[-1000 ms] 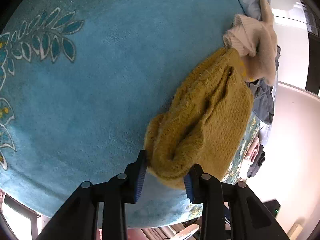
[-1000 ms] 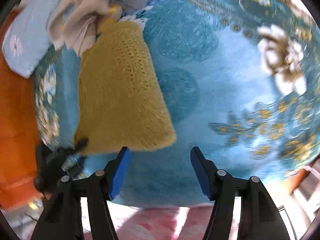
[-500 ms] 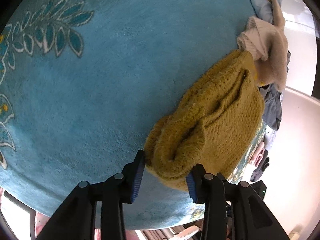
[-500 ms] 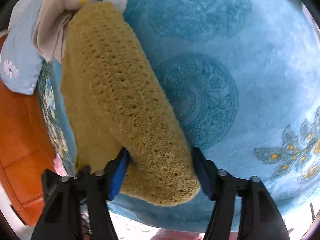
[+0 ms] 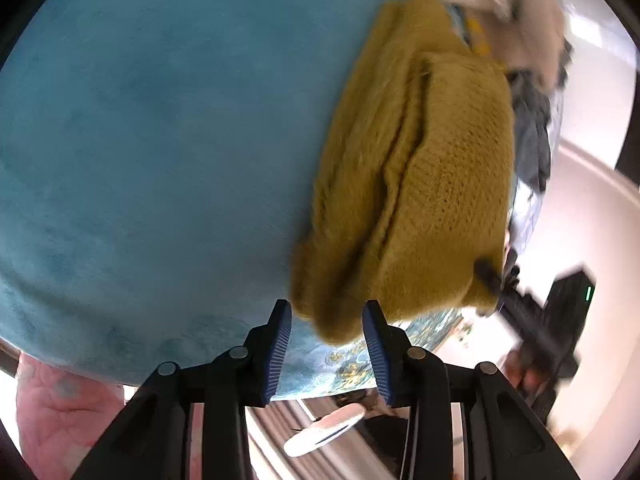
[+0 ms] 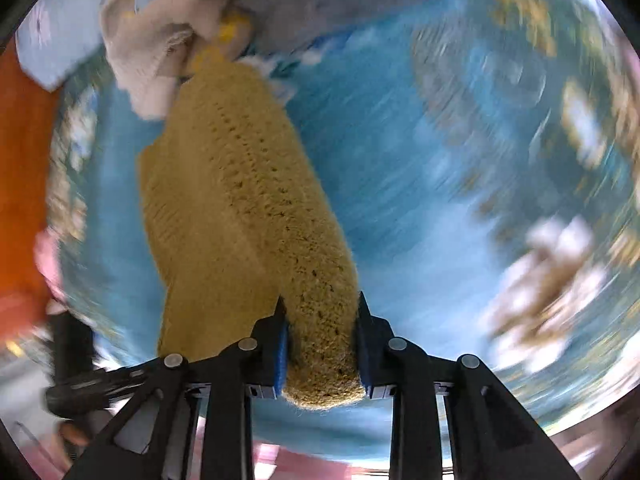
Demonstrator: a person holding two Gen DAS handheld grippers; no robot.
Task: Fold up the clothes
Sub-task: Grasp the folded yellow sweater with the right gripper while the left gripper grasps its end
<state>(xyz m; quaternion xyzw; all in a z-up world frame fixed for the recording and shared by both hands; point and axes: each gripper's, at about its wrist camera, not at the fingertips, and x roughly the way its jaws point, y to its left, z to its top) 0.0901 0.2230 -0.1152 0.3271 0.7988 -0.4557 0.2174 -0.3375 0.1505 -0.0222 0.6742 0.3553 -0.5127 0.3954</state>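
While both grippers grip the mustard-yellow knit sweater (image 5: pixel 420 184), the chief risk is that the thick bundle comes apart in the air. It hangs above the blue patterned rug (image 5: pixel 140 120), folded into bulky layers, its far end near the pile of unfolded clothes (image 6: pixel 168 28). The right gripper (image 6: pixel 320 344) is closed down on one rolled edge, both pads pressed into the knit; that hold looks firm. The left gripper (image 5: pixel 326 332) is narrowed around the opposite corner, but only the outer folds sit between its pads and I cannot tell whether they actually pinch. If that hold is shallow, inner layers could slide out and the fold would sag open. Blur in the right view suggests fast motion, which could drag the far end into the cream garment (image 6: pixel 156 40) and snag it.
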